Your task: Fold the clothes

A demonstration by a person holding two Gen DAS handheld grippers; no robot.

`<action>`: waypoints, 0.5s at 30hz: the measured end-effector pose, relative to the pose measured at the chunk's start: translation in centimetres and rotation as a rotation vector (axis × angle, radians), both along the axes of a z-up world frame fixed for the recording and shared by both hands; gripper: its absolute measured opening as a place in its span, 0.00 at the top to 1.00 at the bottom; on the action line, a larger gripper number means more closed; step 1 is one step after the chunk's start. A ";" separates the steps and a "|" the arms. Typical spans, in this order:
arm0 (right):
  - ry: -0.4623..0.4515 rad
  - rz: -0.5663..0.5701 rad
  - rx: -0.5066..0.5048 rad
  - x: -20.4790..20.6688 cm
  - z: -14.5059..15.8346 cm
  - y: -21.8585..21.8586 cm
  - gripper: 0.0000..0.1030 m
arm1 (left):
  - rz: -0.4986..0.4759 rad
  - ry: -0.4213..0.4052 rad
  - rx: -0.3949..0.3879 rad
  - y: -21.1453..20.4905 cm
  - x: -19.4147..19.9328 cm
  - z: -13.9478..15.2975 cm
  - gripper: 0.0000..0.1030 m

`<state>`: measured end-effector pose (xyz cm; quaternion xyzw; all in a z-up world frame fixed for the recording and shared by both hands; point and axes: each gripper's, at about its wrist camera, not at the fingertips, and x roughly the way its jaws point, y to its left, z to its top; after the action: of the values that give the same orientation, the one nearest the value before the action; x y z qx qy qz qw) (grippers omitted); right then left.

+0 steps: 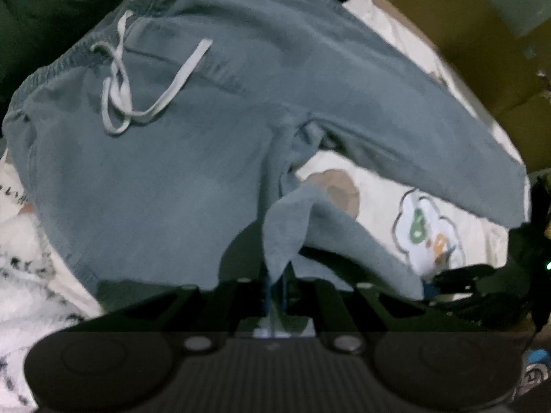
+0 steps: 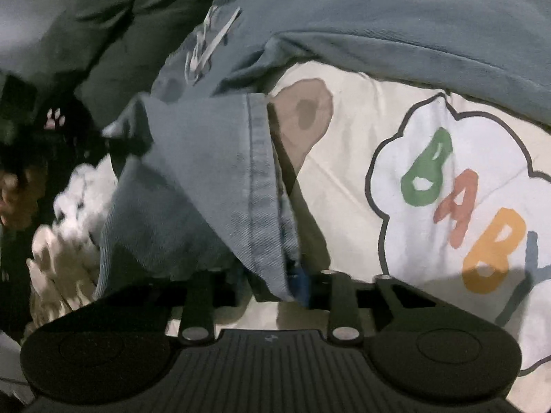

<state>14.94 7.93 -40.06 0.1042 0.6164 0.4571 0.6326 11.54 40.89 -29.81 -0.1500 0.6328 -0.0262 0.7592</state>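
Blue-grey shorts [image 1: 172, 172] with a white drawstring [image 1: 120, 96] lie spread on a cream quilt [image 1: 372, 179]. My left gripper [image 1: 277, 285] is shut on a pinched fold of one leg, and the cloth rises out of the jaws. The same leg's hem runs right to my right gripper [image 1: 430, 287]. In the right wrist view the stitched hem of the shorts [image 2: 255, 179] drops between the fingers of my right gripper [image 2: 291, 285], which is shut on it. A blue pad [image 2: 301, 282] shows beside the cloth. The other leg [image 2: 413, 17] stretches across the top.
The quilt bears a cloud print spelling BABY [image 2: 465, 206] and a brown bear print [image 2: 303, 110]. A dark green garment [image 2: 86, 17] lies beyond the shorts. White fluffy fabric [image 2: 79, 199] sits at the left. A cardboard box [image 1: 465, 51] stands past the quilt's far edge.
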 end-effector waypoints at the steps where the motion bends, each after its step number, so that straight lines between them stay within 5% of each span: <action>1: -0.003 0.003 0.008 0.0 0.3 -0.1 0.76 | -0.001 -0.012 -0.011 -0.1 0.1 0.2 0.94; 9: -0.048 -0.092 -0.012 2.1 3.5 -4.9 0.79 | -0.037 -0.094 -0.052 -2.5 1.6 2.1 0.93; 15: -0.064 -0.139 -0.074 1.8 5.5 -9.1 0.79 | -0.050 -0.115 -0.057 -5.2 3.0 2.0 0.82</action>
<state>16.70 -1.18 -34.53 0.1086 0.6038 0.3920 0.6856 14.56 35.71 -27.82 -0.1540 0.5905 -0.0717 0.7889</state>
